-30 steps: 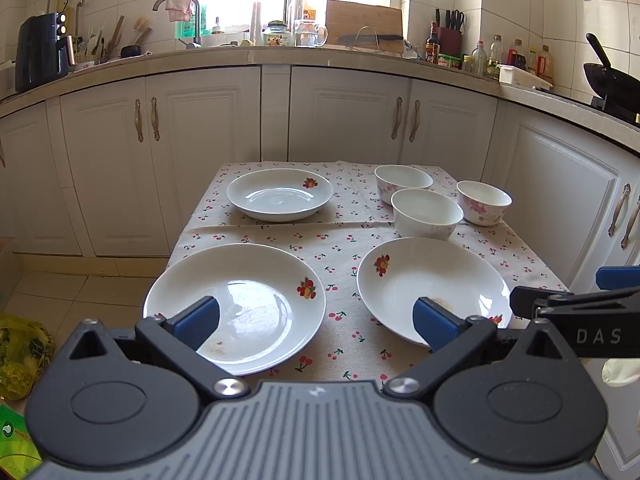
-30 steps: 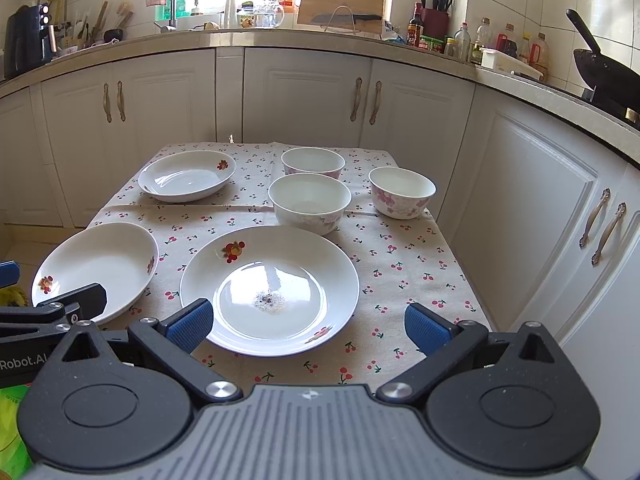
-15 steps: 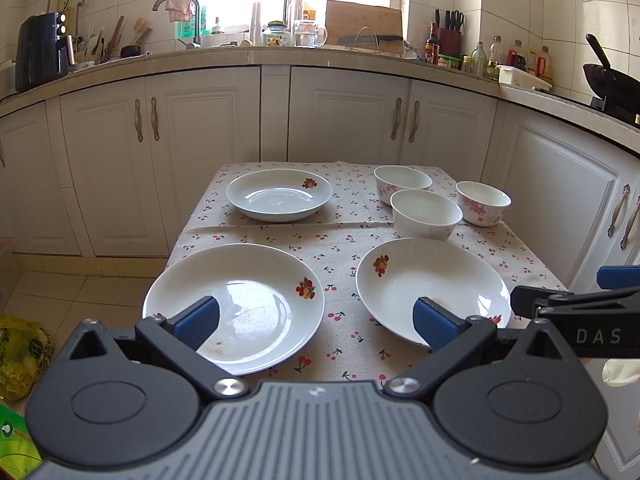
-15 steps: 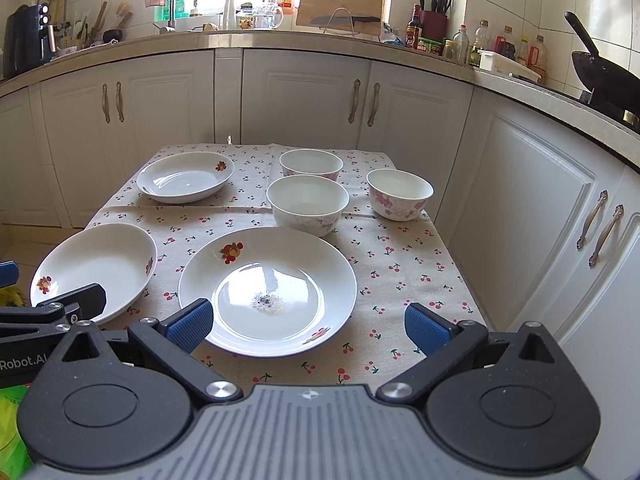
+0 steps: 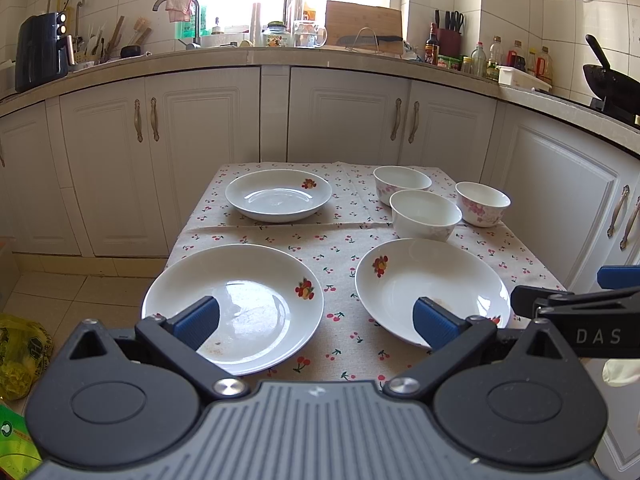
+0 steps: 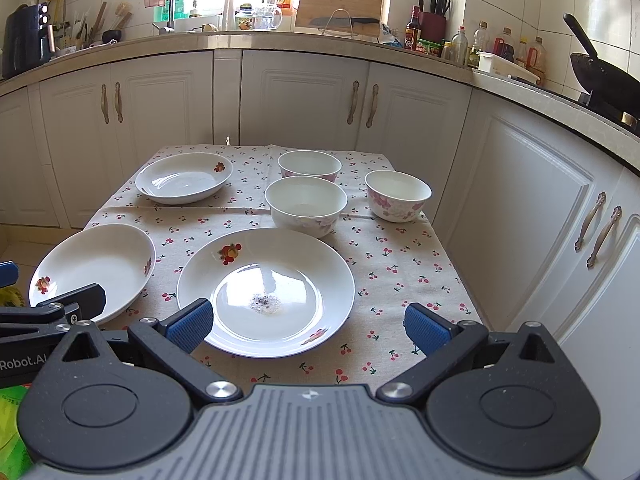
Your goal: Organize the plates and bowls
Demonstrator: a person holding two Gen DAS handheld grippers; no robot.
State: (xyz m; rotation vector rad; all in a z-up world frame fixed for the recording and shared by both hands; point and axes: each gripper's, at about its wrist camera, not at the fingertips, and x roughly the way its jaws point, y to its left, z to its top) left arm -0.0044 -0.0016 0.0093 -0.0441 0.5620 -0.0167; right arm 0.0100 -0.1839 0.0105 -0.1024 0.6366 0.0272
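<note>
- Looking along both tongs, I see three plates and three bowls spread over the cherry-print cloth (image 6: 400,264) on the tabletop, none stacked, none touching.
- Near right plate (image 6: 266,292): white with a fruit motif on the rim, holding a small patch of dark crumbs at its centre; otherwise empty and glossy.
- Near left plate (image 5: 234,306): same pattern, with faint brownish smears near its front edge.
- Far plate (image 5: 279,195): at the back left of the cloth, empty as far as I can tell.
- Middle bowl (image 6: 306,206): white with pale pink flowers low on its side, just behind the near right plate; nothing visible inside.
- Back bowl (image 6: 310,165) and right bowl (image 6: 398,195): pink floral, upright, both looking empty.
- My left tongs (image 5: 316,322) are spread wide and hold nothing; they hang over the near edge between the two near plates.
- My right tongs (image 6: 306,326) are likewise wide and empty, one blue pad over the near right plate's rim, the other over bare cloth.
</note>
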